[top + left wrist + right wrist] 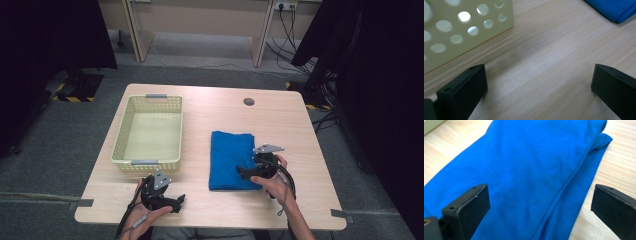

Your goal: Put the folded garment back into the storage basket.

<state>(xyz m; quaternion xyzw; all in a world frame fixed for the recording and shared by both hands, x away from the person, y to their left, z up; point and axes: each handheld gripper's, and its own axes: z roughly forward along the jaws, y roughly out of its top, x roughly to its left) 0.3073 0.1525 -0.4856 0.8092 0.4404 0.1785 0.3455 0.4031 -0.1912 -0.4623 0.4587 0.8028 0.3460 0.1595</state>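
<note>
While the folded blue cloth (230,160) lies flat on the wooden table (280,120), just right of the pale yellow perforated basket (148,134), the right gripper (243,172) hangs over the cloth's near right part with its jaws spread wide, and in the right gripper view the blue fabric (529,170) runs between and beyond them without being pinched. The left gripper (179,202) sits low near the table's front edge, just in front of the basket's near wall (454,32), its jaws likewise spread apart over bare wood, with a corner of the cloth (616,10) farther off.
</note>
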